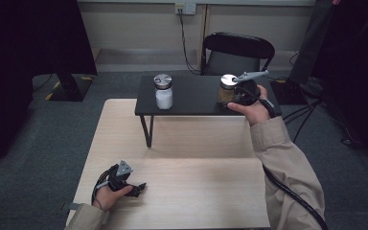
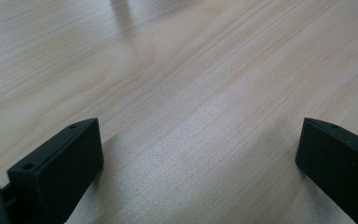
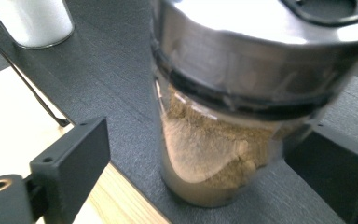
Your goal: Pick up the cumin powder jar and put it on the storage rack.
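Observation:
A glass jar of brown powder point(image 1: 227, 91) with a metal lid stands on the right part of a low black shelf point(image 1: 196, 98). My right gripper point(image 1: 232, 99) reaches around it from the right. In the right gripper view the jar point(image 3: 223, 140) stands between the jaws of the right gripper point(image 3: 205, 135); the left jaw is clear of the glass and the right jaw is close beside it. A jar of white powder point(image 1: 163, 92) stands on the shelf's left part, also seen as the white jar point(image 3: 32, 21). My left gripper point(image 1: 141, 187) rests open on the wooden table point(image 1: 196, 182), nothing between the jaws of the left gripper point(image 2: 200, 135).
The black shelf stands on thin legs at the far end of the wooden table. A black chair point(image 1: 237, 50) is behind it. Dark panels stand at the far left and far right, and cables lie on the grey carpet at the right.

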Demonstrator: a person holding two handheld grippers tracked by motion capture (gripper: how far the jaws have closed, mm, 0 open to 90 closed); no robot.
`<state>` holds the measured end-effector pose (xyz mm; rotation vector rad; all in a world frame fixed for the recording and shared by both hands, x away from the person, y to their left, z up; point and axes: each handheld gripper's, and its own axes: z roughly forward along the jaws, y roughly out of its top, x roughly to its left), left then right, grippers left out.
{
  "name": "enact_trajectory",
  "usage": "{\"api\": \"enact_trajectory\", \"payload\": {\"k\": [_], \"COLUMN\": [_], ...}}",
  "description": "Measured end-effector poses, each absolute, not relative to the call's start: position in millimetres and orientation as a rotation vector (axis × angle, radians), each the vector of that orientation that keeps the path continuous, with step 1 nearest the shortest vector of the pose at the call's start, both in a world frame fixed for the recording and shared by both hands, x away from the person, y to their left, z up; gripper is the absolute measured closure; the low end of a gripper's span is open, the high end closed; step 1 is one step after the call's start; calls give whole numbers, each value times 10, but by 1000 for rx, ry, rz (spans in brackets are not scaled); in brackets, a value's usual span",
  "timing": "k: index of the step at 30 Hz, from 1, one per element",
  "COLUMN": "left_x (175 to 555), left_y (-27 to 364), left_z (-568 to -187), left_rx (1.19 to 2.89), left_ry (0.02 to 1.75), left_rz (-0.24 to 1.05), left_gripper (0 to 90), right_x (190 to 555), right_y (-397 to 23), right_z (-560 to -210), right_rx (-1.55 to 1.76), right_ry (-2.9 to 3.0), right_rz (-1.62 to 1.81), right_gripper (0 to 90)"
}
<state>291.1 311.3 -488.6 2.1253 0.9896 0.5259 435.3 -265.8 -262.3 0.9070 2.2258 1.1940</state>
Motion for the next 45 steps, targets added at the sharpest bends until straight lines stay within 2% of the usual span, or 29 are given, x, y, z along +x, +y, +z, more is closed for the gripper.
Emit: {"api": "enact_trajectory", "payload": {"k": [5, 25, 45], "left_x": [2912, 2916, 2915], "left_y": [3110, 3107, 3106], "left_z": [-4887, -4883, -4883], "left_rx": [2123, 2128, 2128], "left_ry": [993, 989, 989], "left_rz": [524, 527, 529], "left_gripper": [0, 0, 0], "right_x": [4316, 3912, 3593], "right_y": [-2708, -3036, -3181], "right_z": [-2657, -2913, -3524], "right_rx": [894, 816, 818], "right_ry": [2238, 2275, 2303], "right_rz": [1209, 1225, 1291], "right_gripper": [2, 3, 5]}}
